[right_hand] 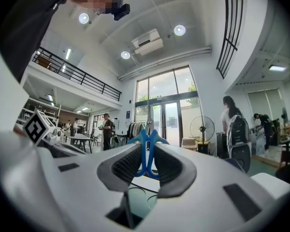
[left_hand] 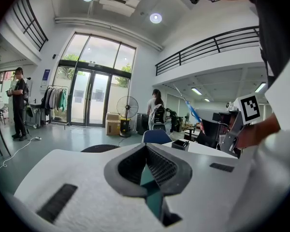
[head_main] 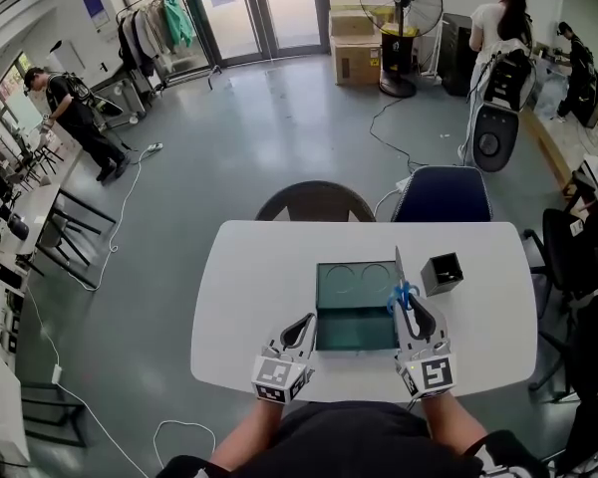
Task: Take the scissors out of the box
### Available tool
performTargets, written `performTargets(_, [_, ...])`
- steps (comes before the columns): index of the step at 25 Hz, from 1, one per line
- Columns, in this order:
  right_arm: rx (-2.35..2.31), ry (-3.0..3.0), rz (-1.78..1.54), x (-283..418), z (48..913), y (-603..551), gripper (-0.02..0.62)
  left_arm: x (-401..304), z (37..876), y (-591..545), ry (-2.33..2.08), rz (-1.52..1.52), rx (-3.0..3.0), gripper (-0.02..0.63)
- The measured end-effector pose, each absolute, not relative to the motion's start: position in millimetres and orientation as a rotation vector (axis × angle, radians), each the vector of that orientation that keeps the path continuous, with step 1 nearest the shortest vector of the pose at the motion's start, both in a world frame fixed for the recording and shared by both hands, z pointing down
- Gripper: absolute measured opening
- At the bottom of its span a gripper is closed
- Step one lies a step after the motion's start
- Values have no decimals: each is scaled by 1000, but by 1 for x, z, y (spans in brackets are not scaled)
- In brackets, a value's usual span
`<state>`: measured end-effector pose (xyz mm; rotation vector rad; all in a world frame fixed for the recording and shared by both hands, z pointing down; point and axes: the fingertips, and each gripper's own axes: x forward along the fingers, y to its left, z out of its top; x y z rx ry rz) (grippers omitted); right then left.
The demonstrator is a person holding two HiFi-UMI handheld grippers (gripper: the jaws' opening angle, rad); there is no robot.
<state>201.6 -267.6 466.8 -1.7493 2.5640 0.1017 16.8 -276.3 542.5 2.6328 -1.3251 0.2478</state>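
Scissors [head_main: 403, 292], blue handles clamped in the right tool [head_main: 415, 309], stand blades-up at the 3 o'clock rim of the green box [head_main: 320, 302]; left tool [head_main: 304, 323] pinches its 9 o'clock wall.

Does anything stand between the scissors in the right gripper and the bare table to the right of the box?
Nothing visible does. The scissors stand above the right wall of the box. The small black cup stands farther back on the table, apart from that path.

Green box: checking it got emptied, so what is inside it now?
The green box shows only a bare floor with two ring outlines; the scissors are up in the right gripper, which covers the box's right edge.
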Motion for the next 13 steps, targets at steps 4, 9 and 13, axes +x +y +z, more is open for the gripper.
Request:
performTargets(4, [-1750, 2568, 106, 202, 465, -268, 89, 18, 542, -275, -1321, 249, 2641, 8])
performTargets(9, [-1747, 2582, 80, 202, 465, -268, 89, 19, 546, -274, -1314, 260, 2642, 8])
performTargets(13, [-1750, 2596, 58, 202, 469, -267, 89, 22, 546, -274, -1320, 259, 2635, 8])
